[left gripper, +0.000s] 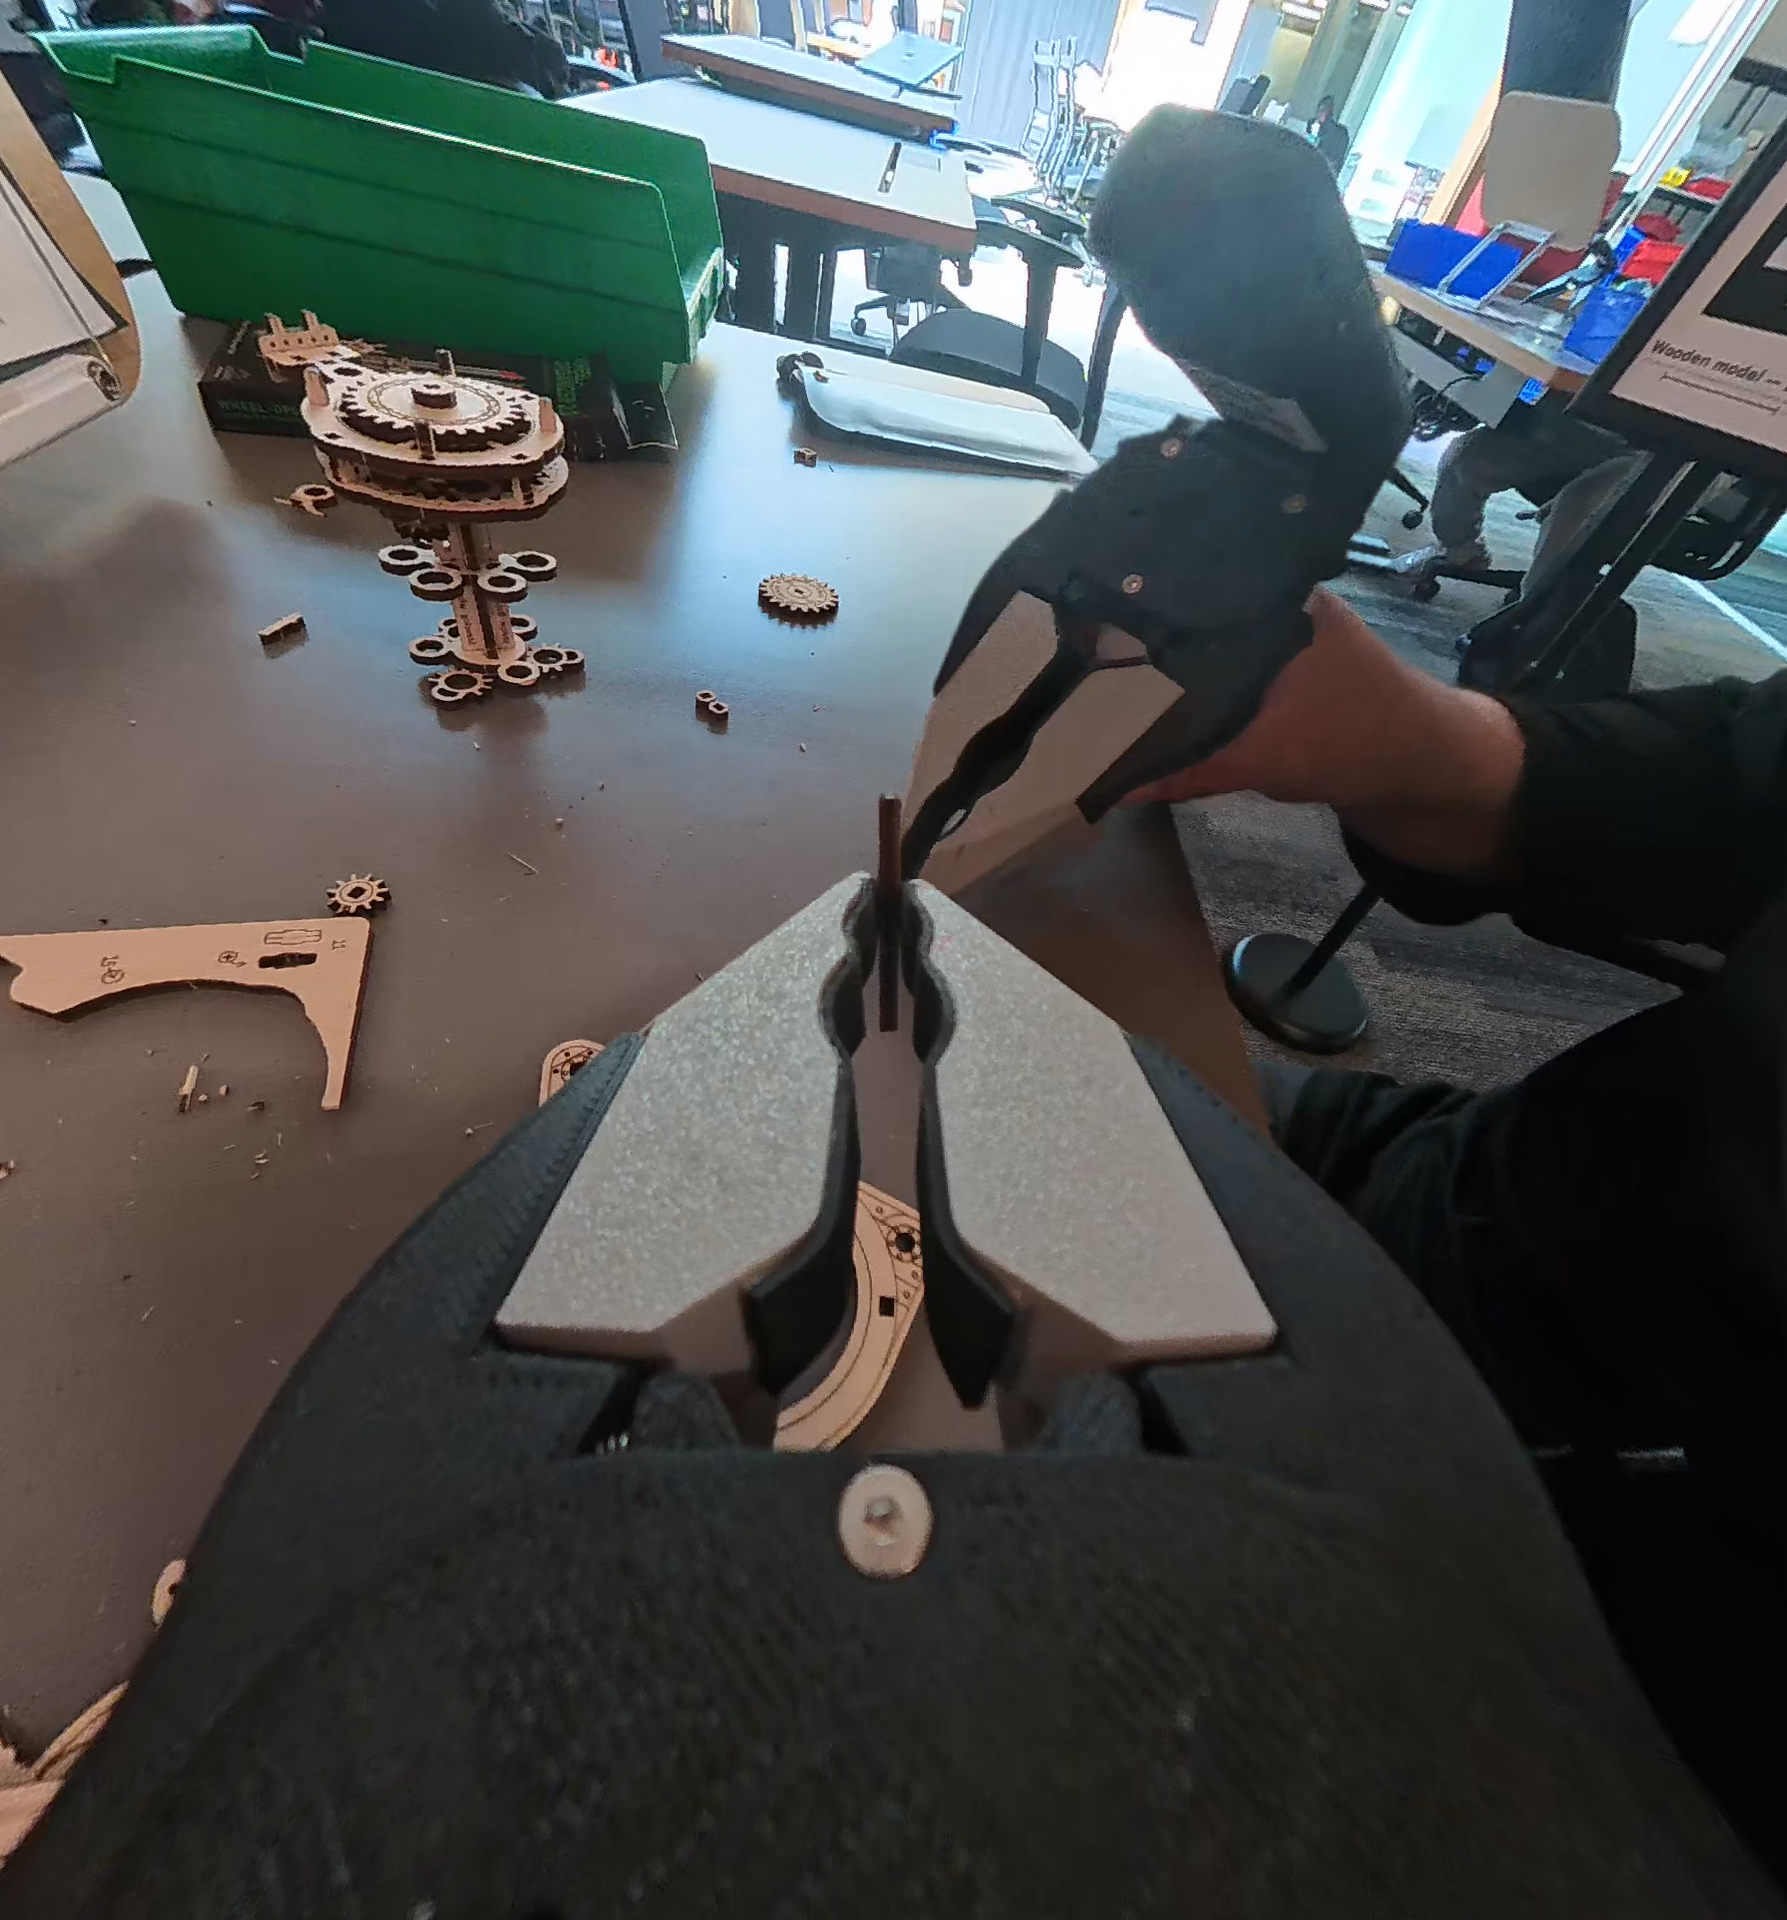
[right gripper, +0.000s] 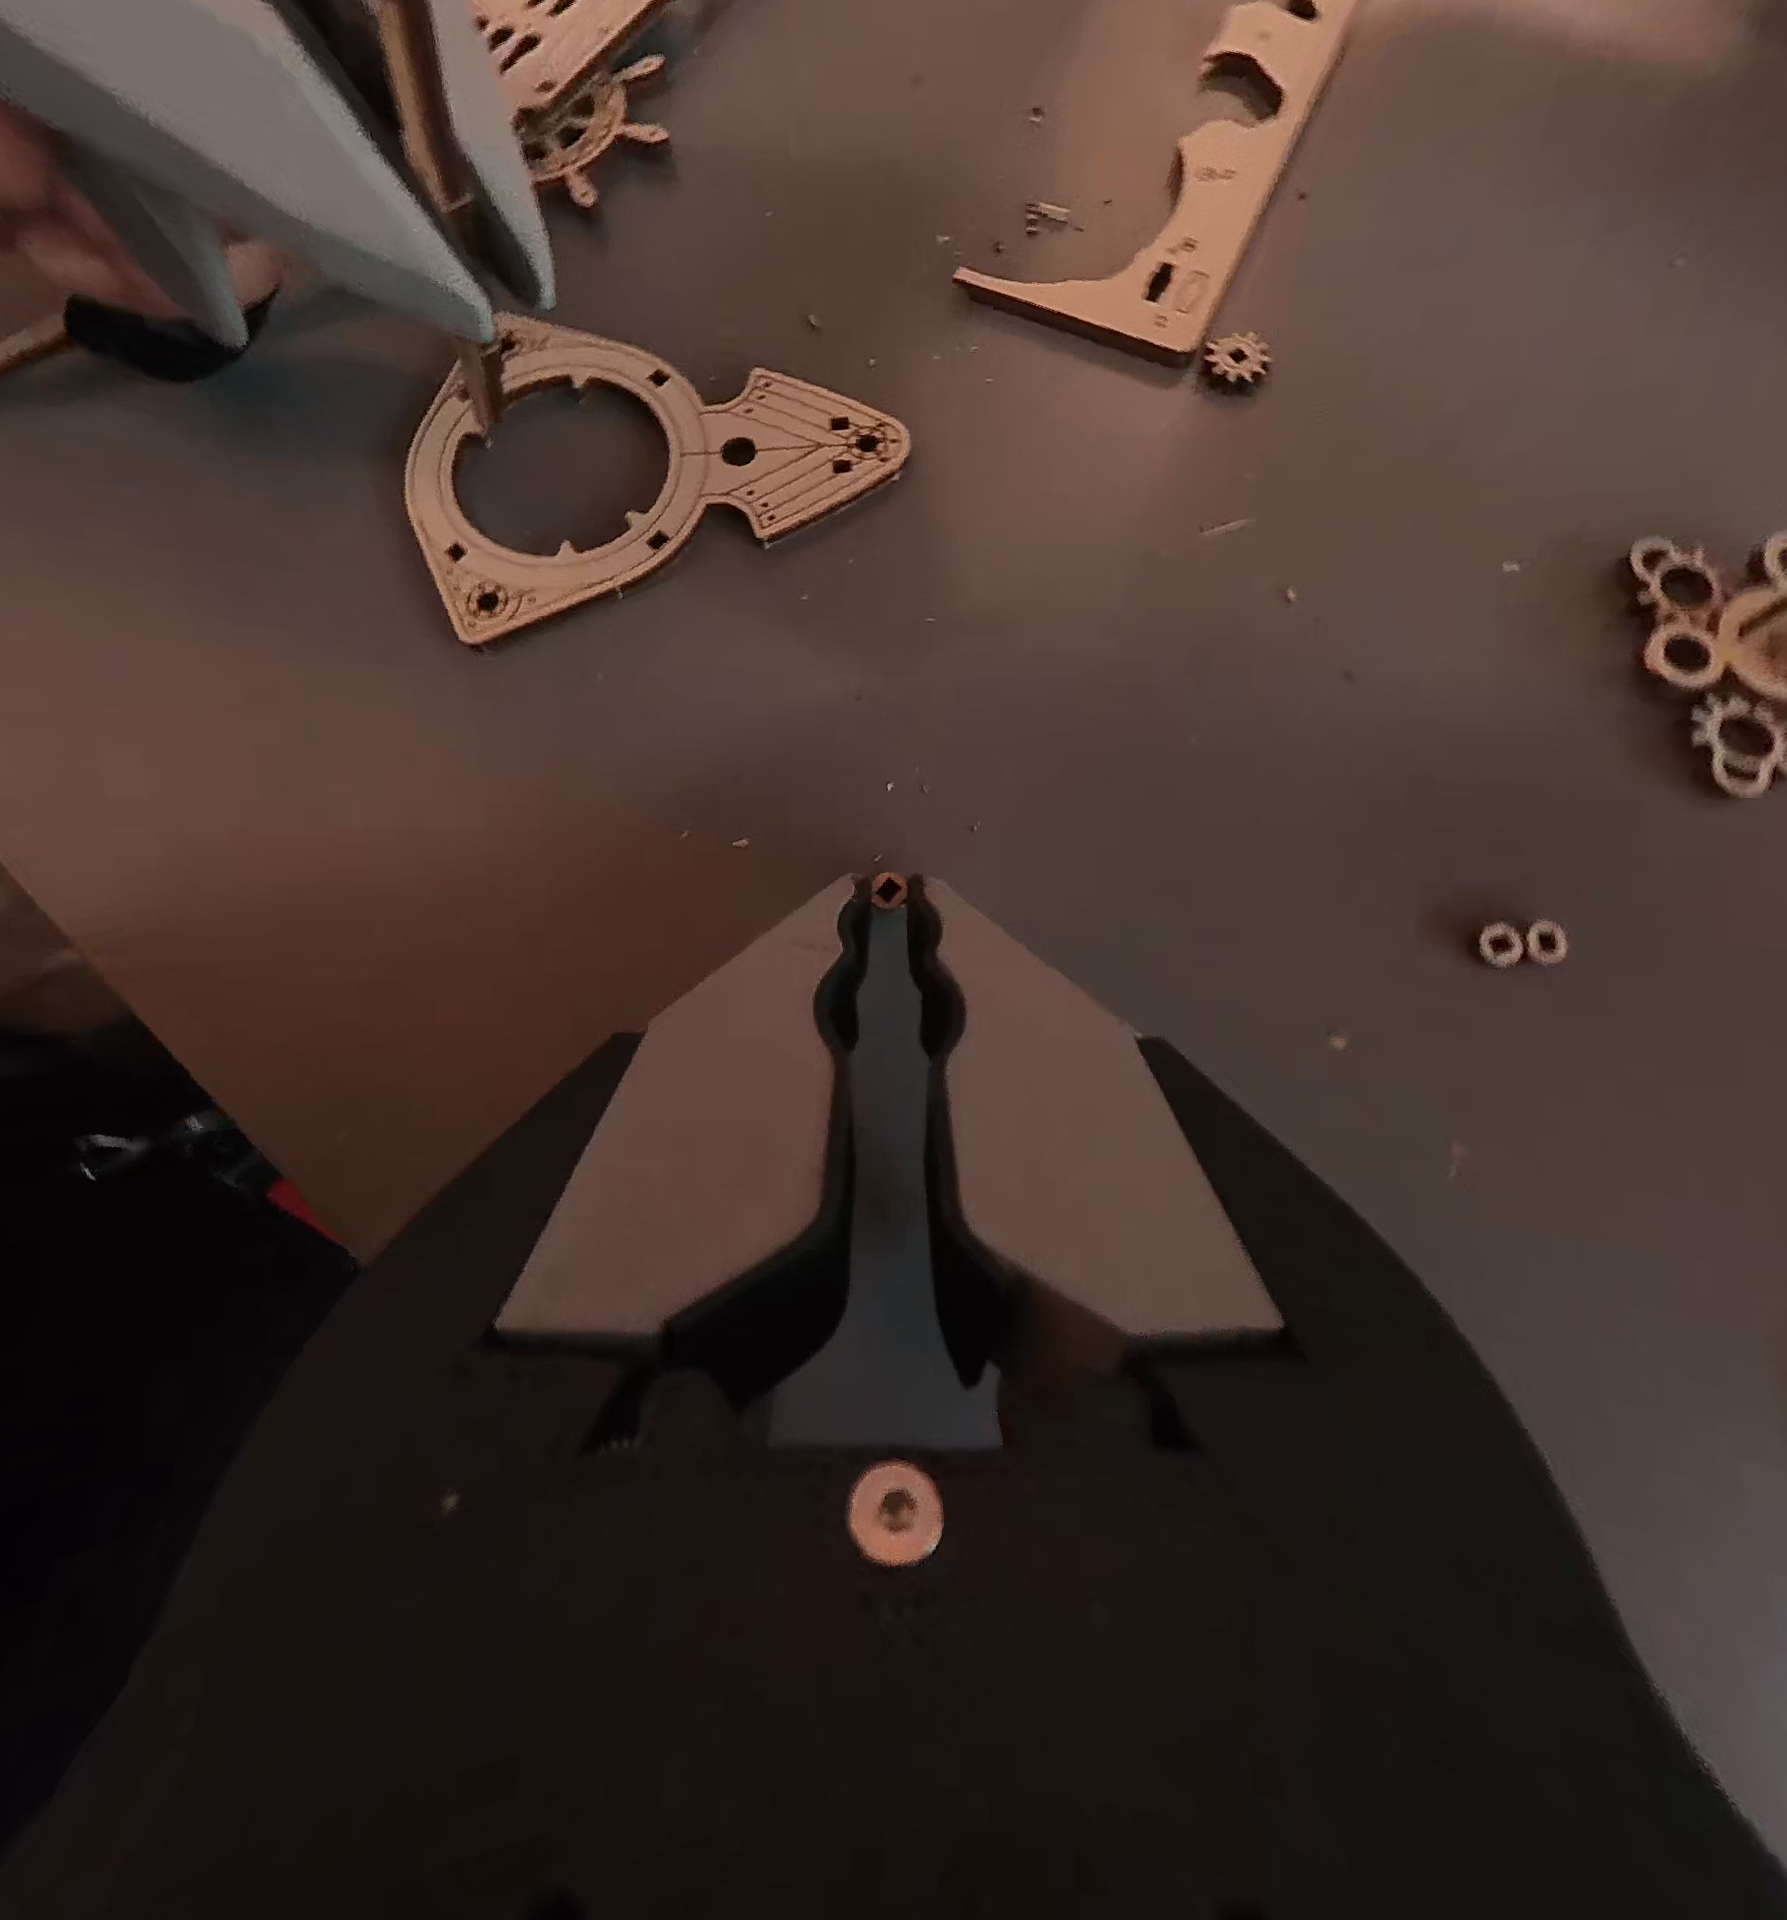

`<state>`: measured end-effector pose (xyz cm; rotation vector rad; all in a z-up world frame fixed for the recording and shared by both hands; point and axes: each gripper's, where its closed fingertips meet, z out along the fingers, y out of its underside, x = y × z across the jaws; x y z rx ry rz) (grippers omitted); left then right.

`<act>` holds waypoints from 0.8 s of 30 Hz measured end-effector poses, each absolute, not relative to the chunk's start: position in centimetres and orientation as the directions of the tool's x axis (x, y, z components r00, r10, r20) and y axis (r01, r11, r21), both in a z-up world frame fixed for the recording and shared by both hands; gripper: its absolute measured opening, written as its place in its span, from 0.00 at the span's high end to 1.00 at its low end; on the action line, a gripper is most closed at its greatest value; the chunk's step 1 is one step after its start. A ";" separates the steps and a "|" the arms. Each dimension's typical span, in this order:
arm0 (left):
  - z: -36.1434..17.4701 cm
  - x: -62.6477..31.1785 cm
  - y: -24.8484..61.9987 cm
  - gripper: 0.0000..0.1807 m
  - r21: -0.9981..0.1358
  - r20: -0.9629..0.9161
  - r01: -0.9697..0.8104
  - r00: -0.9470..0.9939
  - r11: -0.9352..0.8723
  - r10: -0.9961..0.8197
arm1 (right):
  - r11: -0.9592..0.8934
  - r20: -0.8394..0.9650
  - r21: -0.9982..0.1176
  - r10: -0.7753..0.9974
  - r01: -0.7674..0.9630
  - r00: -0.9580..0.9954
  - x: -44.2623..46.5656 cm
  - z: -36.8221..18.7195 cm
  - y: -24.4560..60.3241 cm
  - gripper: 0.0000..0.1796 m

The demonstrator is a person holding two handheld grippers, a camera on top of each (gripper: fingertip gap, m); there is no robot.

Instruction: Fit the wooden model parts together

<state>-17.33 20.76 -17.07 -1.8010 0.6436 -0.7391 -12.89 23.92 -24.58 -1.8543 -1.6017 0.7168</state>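
Right wrist view: right tongs (right gripper: 889,891) pinching small collar (right gripper: 889,890) above bare tabletop (right gripper: 1128,675); left tongs (right gripper: 515,312) clamping rod (right gripper: 478,384).

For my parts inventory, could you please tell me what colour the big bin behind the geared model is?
The bin is bright green, seen best in the left wrist view.
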 end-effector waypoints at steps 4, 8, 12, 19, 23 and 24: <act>-17.2 -17.3 20.7 0.99 -0.944 0.182 -0.089 0.665 -0.319 -0.724 | 0.088 0.024 -0.683 0.995 0.725 -0.099 -13.1 -24.6 23.7 0.98; -17.2 -17.2 20.6 0.99 -0.943 0.182 -0.093 0.660 -0.320 -0.729 | 0.321 0.045 -0.645 0.922 0.694 -0.385 -12.8 -24.7 23.1 0.98; -17.3 -17.0 20.4 0.99 -0.941 0.182 -0.106 0.645 -0.323 -0.742 | 0.533 0.079 -0.612 0.776 0.584 -0.625 -12.8 -24.7 22.6 0.98; -17.7 -17.1 20.4 1.00 -0.935 0.205 -0.100 0.632 -0.342 -0.747 | 0.544 0.002 -0.542 0.763 0.641 -0.647 -12.8 -24.7 22.9 0.92; -17.7 -17.1 20.5 1.00 -0.935 0.206 -0.097 0.635 -0.342 -0.745 | 0.391 -0.006 -0.584 0.874 0.712 -0.485 -12.8 -24.7 23.2 0.95; -17.7 -17.0 20.5 1.00 -0.935 0.208 -0.097 0.632 -0.343 -0.746 | 0.354 -0.012 -0.601 0.893 0.717 -0.451 -12.8 -24.7 23.1 0.95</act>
